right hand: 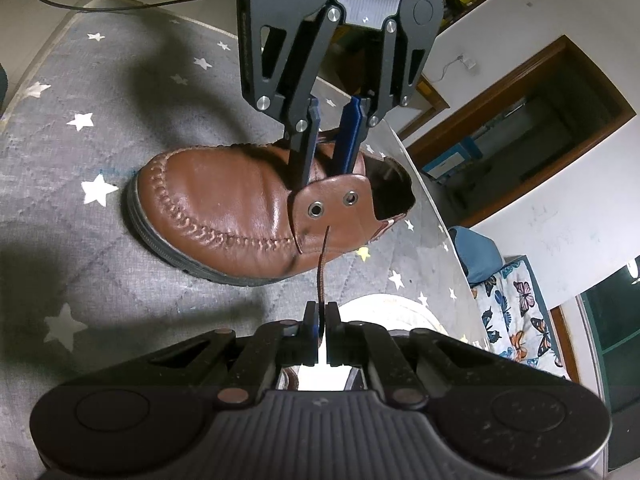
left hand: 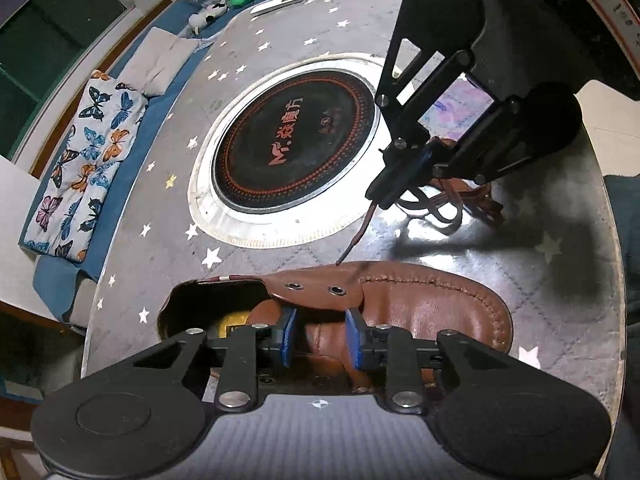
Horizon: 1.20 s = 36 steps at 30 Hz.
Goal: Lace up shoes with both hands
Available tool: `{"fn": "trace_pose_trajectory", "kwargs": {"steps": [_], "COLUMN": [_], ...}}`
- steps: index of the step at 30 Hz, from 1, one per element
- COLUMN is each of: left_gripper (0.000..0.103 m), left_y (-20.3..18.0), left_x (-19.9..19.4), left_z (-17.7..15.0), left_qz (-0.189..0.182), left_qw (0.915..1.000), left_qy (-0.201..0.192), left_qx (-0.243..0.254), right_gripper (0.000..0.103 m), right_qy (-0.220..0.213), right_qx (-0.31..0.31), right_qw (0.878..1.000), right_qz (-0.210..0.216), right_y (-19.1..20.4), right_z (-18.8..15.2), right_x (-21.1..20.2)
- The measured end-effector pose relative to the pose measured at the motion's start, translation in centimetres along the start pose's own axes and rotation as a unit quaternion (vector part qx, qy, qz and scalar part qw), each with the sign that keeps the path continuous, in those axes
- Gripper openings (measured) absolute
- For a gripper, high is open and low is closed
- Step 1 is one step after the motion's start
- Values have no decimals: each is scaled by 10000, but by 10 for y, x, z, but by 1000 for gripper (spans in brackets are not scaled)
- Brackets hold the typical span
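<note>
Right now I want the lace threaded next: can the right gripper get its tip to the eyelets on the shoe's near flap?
Probably yes. The right gripper pinches the lace, its tip just below the eyelets; nothing lies between.

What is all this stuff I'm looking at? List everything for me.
shoe: one, brown leather, on the table, two metal eyelets on its flap
lace: one, dark brown, tip pointing at the eyelets
table cover: one, grey with white stars
cooktop: one, black round, set in the table's middle
butterfly cushion: one, white with coloured butterflies, on a blue bench beside the table
plush toys: several, at the table's far end
left hand-held gripper: black, blue pads, straddling the shoe's tongue area, pads apart
right hand-held gripper: black, shut on the lace
</note>
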<state>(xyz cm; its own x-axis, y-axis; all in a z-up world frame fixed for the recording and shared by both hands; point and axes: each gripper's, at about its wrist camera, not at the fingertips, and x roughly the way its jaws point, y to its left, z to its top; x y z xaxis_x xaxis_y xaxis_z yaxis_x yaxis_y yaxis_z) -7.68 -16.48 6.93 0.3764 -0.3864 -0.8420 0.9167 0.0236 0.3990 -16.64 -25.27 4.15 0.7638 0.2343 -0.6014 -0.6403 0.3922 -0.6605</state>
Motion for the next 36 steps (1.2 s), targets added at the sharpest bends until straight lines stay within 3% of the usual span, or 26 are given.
{"fn": "trace_pose_trajectory", "kwargs": {"steps": [8,13,36], "left_gripper": [25,25,23], "left_y": [-3,-3,-4], "left_x": [-3,2,7], "left_z": [5,8,14], "left_qz": [24,152,90], "left_qw": [9997,9997,9997], "left_qy": [-204,-136,-85], "left_qx": [91,131,197], "right_gripper": [2,2,2], "right_qy": [-8,-3,-135], "right_qx": [-57,-128,-206], "right_qw": [10000,9999,9996], "right_qz": [-38,-41,-113], "right_y": [1,3,0], "right_z": [1,2,10], "right_x": [0,1,4]}}
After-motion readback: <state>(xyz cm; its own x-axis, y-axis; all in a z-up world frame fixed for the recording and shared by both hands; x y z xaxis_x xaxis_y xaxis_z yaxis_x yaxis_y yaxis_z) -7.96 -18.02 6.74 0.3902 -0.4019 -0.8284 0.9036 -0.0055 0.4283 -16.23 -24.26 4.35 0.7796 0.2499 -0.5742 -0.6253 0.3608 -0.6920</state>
